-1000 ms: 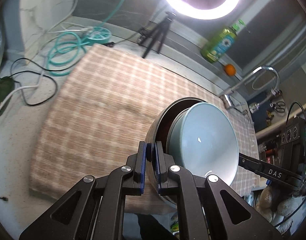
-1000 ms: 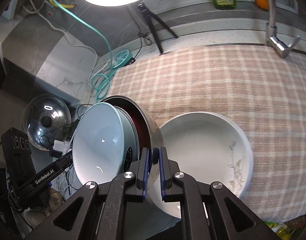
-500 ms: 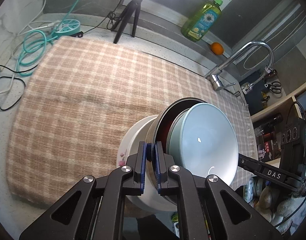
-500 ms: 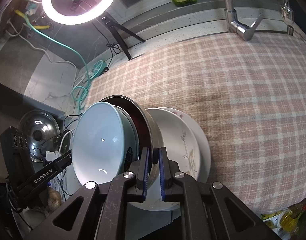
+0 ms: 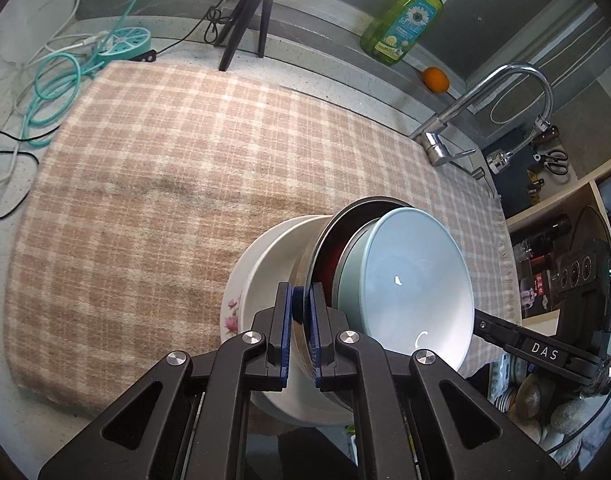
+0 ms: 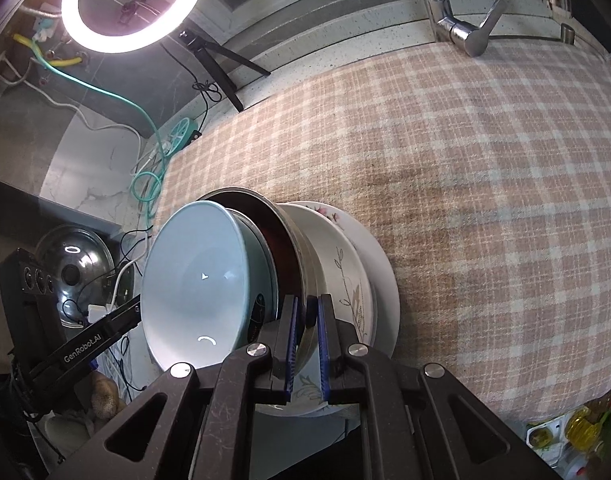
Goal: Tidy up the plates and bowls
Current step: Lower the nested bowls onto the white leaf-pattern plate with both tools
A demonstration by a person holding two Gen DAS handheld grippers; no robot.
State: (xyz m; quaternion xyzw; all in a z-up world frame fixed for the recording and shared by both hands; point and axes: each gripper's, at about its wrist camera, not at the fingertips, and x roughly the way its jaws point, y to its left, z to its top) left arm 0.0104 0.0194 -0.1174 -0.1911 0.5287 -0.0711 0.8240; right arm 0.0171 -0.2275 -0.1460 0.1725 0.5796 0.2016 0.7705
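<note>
A metal bowl (image 5: 325,240) is held between the two grippers, each one clamped on its rim from an opposite side. The left gripper (image 5: 301,340) is closed on the rim nearest its camera, with the blue pads pressed against the thin metal wall. The right gripper (image 6: 305,344) is closed in the same way on the far side of the rim, as seen from the right wrist view. Inside the metal bowl a dark red lining is seen, and a pale blue bowl (image 5: 409,284) is nested in it, with a further grey-green bowl edge between the two.

The held stack is tilted and is placed just over a pile of white plates (image 6: 365,280), which lies on a checked cloth (image 5: 165,168) near the front edge of the tabletop (image 5: 9,208). Floral and leaf patterns are seen on the plates. Whether the metal bowl is touching the plates cannot be told.

Behind the cloth a green soap bottle (image 5: 405,20), an orange (image 5: 435,79), a tap (image 5: 505,100) and a black tripod (image 5: 249,12) are seen. A lit ring light (image 6: 133,4) is carried above the tripod. Teal cable (image 5: 53,92) is coiled at the left end of the tabletop.
</note>
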